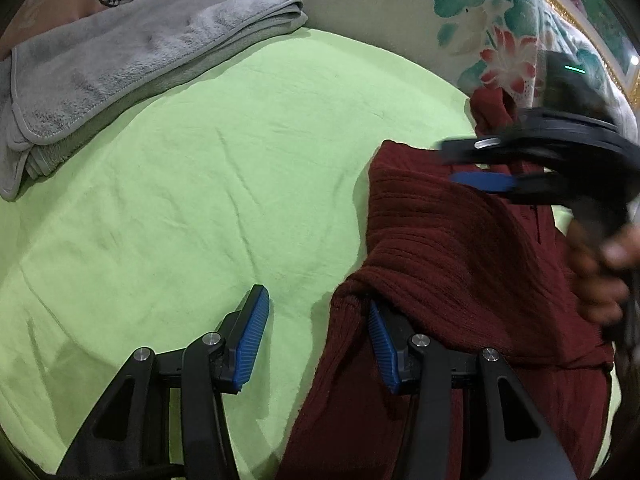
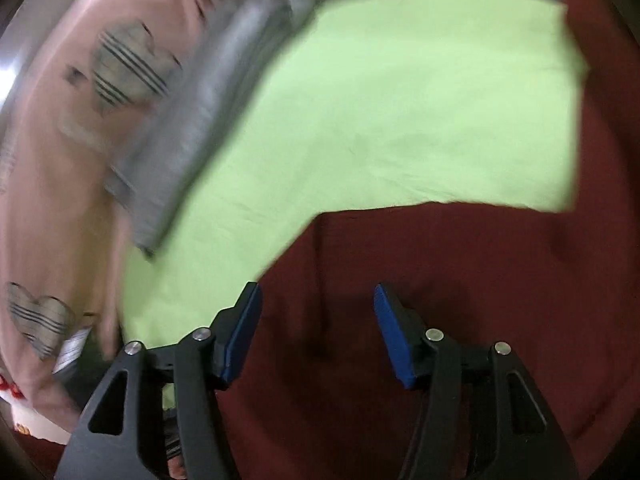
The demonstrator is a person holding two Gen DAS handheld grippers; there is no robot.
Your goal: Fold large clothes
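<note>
A dark red ribbed knit sweater (image 1: 460,248) lies bunched on the right side of a light green sheet (image 1: 220,180). My left gripper (image 1: 318,332) is open at the sweater's left edge. Its right finger (image 1: 382,344) touches the fold and its left finger stands over bare sheet. My right gripper (image 1: 454,163), held by a hand (image 1: 600,276), shows blurred over the sweater's far part. In the right wrist view, my right gripper (image 2: 318,308) is open above the sweater (image 2: 440,248), with nothing pinched between its blue pads.
A folded grey towel (image 1: 120,64) lies at the sheet's far left edge, blurred in the right wrist view (image 2: 188,120). Beyond it is pink cloth with plaid hearts (image 2: 60,160). A floral fabric (image 1: 500,20) rises at the back right.
</note>
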